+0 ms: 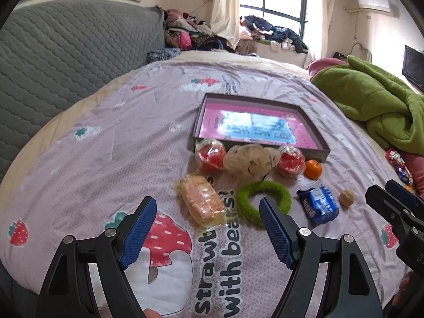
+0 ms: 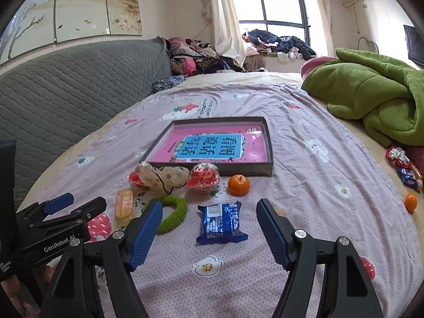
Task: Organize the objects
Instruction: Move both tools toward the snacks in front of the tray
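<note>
We hold both hand-held grippers spread and empty over the bed (image 2: pixel 304 164): left hand-held gripper (image 1: pixel 206 228), right hand-held gripper (image 2: pixel 209 228). Snacks lie at twelve o'clock, blue packet (image 2: pixel 221 224) nearest, grey tray (image 2: pixel 249 169) beyond.

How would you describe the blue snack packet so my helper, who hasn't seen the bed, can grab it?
On the pink strawberry-print bedspread lies a shallow grey box holding a pink book. In front of it, nearest the right gripper, lies the blue snack packet, between the green ring and the walnut. It is the only blue wrapper there.
</note>
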The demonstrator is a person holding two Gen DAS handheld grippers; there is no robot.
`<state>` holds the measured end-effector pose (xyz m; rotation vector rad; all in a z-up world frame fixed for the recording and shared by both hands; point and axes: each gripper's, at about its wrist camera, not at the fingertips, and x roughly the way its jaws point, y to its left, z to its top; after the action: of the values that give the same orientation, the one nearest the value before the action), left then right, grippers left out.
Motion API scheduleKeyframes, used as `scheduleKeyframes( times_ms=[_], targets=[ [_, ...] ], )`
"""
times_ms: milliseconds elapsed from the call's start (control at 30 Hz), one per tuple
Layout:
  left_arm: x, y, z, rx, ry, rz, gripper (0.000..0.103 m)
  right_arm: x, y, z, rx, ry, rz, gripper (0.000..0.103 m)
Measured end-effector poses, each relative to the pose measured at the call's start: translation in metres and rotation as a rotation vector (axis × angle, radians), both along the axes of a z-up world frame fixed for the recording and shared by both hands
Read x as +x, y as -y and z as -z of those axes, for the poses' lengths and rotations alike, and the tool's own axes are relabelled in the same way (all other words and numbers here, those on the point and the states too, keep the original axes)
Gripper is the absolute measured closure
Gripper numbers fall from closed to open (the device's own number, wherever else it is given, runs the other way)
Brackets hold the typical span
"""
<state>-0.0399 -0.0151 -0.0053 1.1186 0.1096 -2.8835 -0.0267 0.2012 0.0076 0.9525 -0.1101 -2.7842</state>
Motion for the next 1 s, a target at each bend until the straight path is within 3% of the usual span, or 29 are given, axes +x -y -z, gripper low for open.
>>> scheduleKeyframes(
  times_ms=[367, 1000],
  targets=[
    [-0.016, 0.004, 0.034, -0.015, 0.082, -0.024, 0.022, -0.016, -0.001, 0.035, 0.012, 0.085, 0.004, 0.030],
    [-0.062, 0.008, 0.054, -0.016, 0.143, -0.103, 0.022, -0.049, 0.012, 0.063, 0.063, 0.158, 0.022, 0.030]
  ],
)
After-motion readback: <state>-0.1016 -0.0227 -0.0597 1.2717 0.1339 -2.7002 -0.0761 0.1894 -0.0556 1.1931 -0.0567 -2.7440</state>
